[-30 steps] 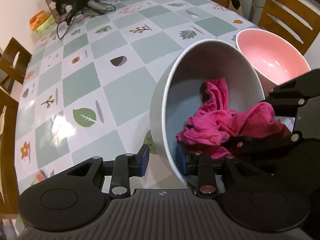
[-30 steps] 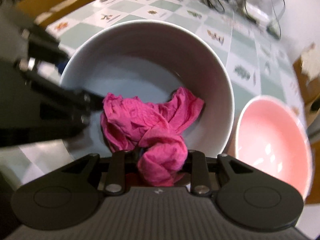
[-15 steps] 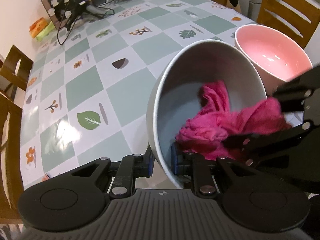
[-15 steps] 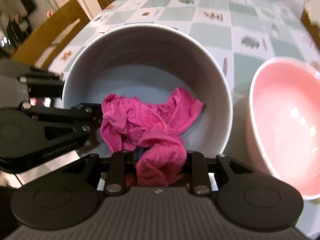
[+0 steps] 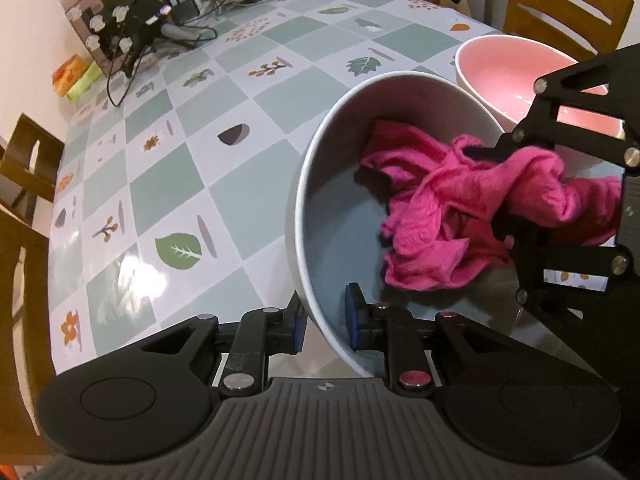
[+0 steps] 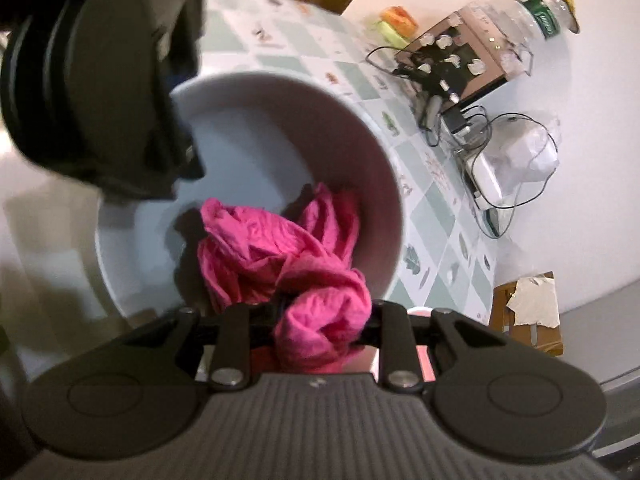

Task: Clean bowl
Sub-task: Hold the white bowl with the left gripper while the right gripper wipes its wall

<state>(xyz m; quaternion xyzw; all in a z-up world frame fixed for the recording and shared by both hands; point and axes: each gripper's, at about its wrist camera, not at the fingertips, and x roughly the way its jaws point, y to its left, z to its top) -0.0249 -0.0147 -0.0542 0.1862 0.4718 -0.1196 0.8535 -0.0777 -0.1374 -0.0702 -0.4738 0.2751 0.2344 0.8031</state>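
Left tongs (image 5: pixel 325 321) clamped on tilted grey bowl (image 5: pixel 320 184) rim, right tongs (image 6: pixel 320 326) gripping pink cloth (image 6: pixel 280 248) inside it, pink bowl (image 5: pixel 508 68) beside, checked surface (image 5: pixel 168 184).

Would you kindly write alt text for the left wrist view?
The left gripper clamps the rim of a tilted white bowl while the right gripper presses a pink cloth inside. A pink bowl sits behind.
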